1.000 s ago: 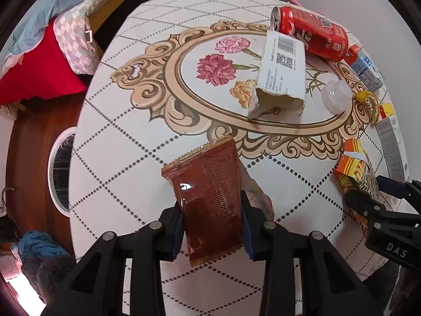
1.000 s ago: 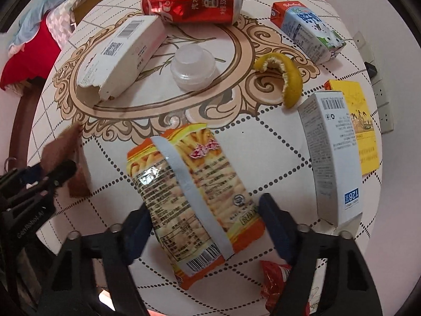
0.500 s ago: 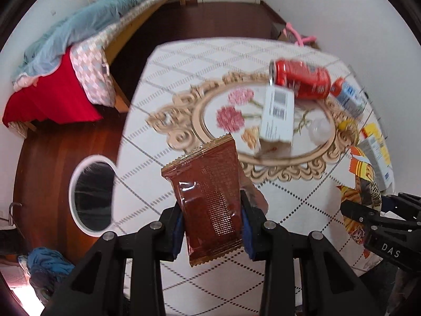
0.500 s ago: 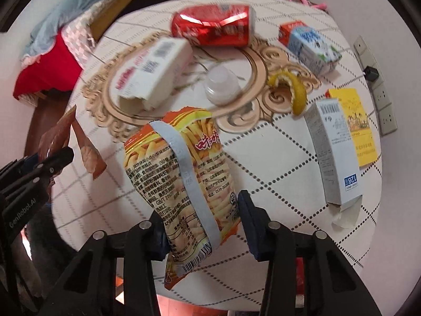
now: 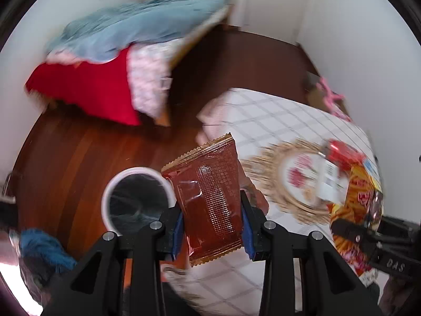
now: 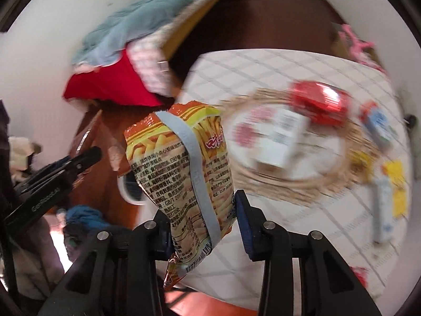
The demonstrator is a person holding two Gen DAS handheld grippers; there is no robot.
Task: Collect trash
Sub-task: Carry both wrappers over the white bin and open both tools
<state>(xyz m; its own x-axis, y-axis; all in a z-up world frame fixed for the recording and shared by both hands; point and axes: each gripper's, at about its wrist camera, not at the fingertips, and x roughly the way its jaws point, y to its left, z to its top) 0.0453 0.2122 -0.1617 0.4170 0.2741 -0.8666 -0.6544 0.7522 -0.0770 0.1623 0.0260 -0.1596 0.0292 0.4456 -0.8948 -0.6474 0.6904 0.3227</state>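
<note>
My left gripper (image 5: 211, 222) is shut on a brown snack wrapper (image 5: 210, 197) and holds it in the air at the table's left edge. A white-rimmed trash bin (image 5: 136, 200) with a dark liner stands on the floor just left of the wrapper. My right gripper (image 6: 201, 220) is shut on an orange-yellow chip bag (image 6: 184, 168), also lifted off the table. The chip bag shows at the right of the left wrist view (image 5: 355, 205). The left gripper shows at the left of the right wrist view (image 6: 52, 173). The bin's rim (image 6: 126, 192) peeks out behind the chip bag.
The round patterned table (image 6: 289, 65) carries a red can (image 6: 318, 102), a white box (image 6: 276, 137), a milk carton (image 6: 379, 121), a yellow packet (image 6: 397, 184) and a tall white box (image 6: 381, 205). A bed with red and blue covers (image 5: 105, 60) stands beyond, over wood floor (image 5: 65, 158).
Both grippers have lifted their wrappers off the table and swung left toward the floor side. The trash bin has come closer to the left gripper. The right gripper shut on the chip bag.
</note>
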